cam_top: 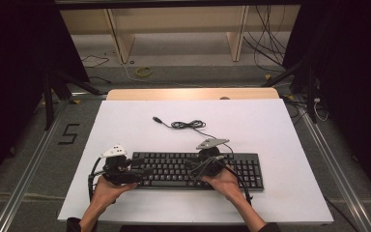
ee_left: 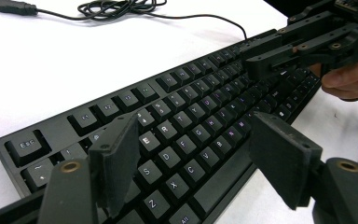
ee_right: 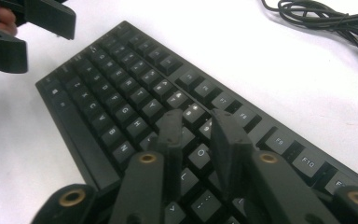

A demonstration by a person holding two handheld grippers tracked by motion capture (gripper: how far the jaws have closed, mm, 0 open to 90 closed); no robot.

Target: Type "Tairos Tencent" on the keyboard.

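From above, the black keyboard (cam_top: 198, 170) lies near the front of the white worktop (cam_top: 270, 130), its cable (cam_top: 188, 124) coiled behind it. The left gripper (cam_top: 142, 173) hovers at its left end, the right gripper (cam_top: 193, 166) over the middle keys.

In the left gripper view its jaws gape wide above the letter rows, holding nothing.

In the right gripper view the jaws stand slightly parted over the keys, nothing between them. For pressing keys, I'd narrow them and descend squarely onto a single key.
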